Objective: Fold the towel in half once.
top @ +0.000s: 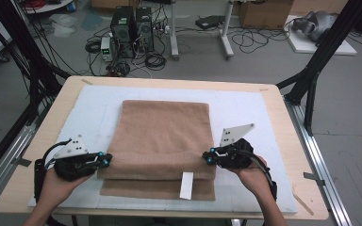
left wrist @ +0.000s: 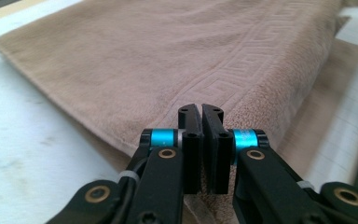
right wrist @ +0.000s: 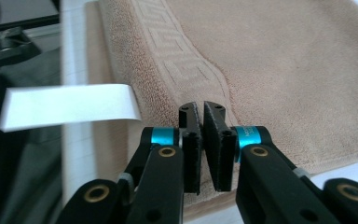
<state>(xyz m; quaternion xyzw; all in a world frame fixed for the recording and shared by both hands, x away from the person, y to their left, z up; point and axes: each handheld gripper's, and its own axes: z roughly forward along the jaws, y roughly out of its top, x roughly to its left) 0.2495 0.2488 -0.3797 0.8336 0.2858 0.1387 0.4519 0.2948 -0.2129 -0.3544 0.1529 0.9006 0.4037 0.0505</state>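
Towel point(top: 162, 141), brown and partly folded, lies mid-table on the white mat point(top: 245, 110), long axis running from near edge to far edge. The left gripper point(top: 106, 161) and right gripper point(top: 209, 156) pinch the folded layer's two near corners, jaws almost closed on the cloth; a white tag point(top: 186, 185) hangs at the near edge.

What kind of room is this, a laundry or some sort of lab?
Most likely a lab or workshop, not a laundry. Computer towers and loose cables sit on the bare floor, black metal frames flank the table, and a lone brown towel lies on a white mat.
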